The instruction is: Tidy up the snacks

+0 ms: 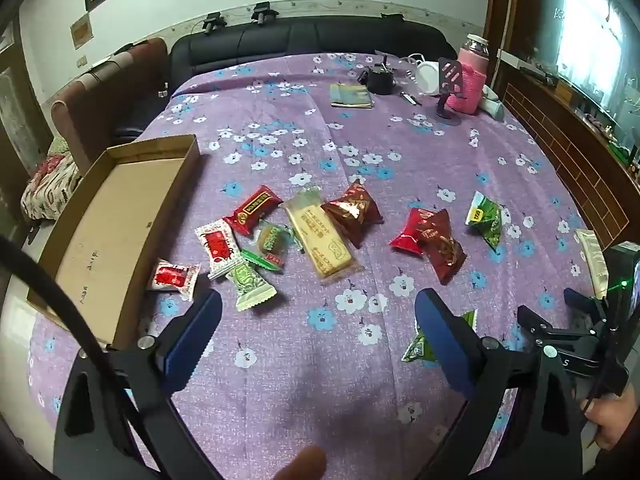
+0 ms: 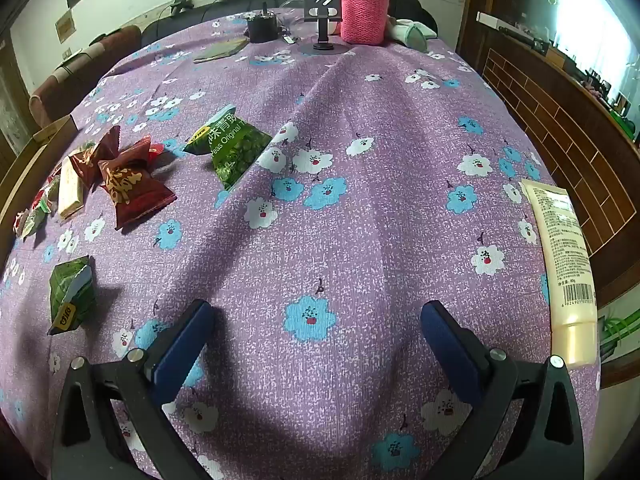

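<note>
Left gripper (image 1: 318, 312), bottom of the left wrist view: jaws spread wide, nothing between them, hanging over the purple floral tablecloth (image 1: 360, 152). Right gripper (image 2: 316, 322), bottom of the right wrist view: jaws likewise spread wide and empty over bare cloth. Just beside the left gripper's right finger: a green pea packet (image 1: 420, 346), partly hidden by it. Left of frame, left wrist view: an open cardboard box (image 1: 116, 216), shallow, nothing inside. Centre of frame, beside the box: a loose cluster of snacks on the cloth, comprising two red-and-white packets (image 1: 174, 278), a green-and-white packet (image 1: 250, 284), a red packet (image 1: 252, 210), and a long beige biscuit bar (image 1: 320, 236). Right of those: dark red foil packets (image 1: 354, 214), then a second green pea packet (image 1: 484, 218). Right edge, right wrist view: a cream tube (image 2: 564, 256) lying flat. Upper right, far end of table: a pink knitted bottle sleeve (image 1: 470, 84) beside a black phone stand (image 1: 450, 92).
</note>
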`<state>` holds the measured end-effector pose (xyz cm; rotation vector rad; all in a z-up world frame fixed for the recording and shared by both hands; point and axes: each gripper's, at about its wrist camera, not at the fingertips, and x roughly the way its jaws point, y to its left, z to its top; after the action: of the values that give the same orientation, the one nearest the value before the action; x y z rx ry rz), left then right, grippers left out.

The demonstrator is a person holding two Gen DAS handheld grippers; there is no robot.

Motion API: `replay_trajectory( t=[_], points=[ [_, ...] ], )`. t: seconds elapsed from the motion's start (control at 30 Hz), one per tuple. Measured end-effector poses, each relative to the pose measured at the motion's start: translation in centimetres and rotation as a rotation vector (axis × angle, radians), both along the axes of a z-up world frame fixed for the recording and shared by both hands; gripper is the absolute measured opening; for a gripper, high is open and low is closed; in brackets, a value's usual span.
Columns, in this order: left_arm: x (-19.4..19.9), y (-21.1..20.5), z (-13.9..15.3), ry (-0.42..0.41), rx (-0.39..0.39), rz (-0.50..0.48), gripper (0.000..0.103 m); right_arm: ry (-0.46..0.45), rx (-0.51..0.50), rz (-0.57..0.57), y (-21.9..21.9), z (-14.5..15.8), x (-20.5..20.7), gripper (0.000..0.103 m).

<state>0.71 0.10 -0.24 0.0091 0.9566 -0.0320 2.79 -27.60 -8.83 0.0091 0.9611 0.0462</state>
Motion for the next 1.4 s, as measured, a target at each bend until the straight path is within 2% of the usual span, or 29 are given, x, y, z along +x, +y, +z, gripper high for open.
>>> replay_trajectory(
  t=[0.17, 0.27, 0.5, 1.2, 1.4],
  points=[
    [-0.8, 1.3, -0.1, -0.063, -0.022, 0.017, 0.097, 0.000, -0.001, 0.000, 0.0, 0.0, 0.0, 0.103],
    [-0.7, 0.7, 0.0, -0.046, -0.001, 0.025, 0.097, 0.000, -0.001, 0.000, 0.0, 0.0, 0.0, 0.103],
    [-0.5, 0.9, -0.4, -0.006, -0.024, 0.021, 0.097, 0.000, -0.001, 0.000, 0.0, 0.0, 0.0, 0.103],
    [-0.1, 1.9, -0.5, 0.000, -0.017, 0.028, 0.097, 0.000, -0.002, 0.000, 0.0, 0.0, 0.0, 0.103],
    [0.2, 2.8, -0.7, 0.005, -0.009, 0.026, 0.097, 0.030, 0.014, -0.041, 0.1, 0.5, 0.0, 0.103]
  ],
)
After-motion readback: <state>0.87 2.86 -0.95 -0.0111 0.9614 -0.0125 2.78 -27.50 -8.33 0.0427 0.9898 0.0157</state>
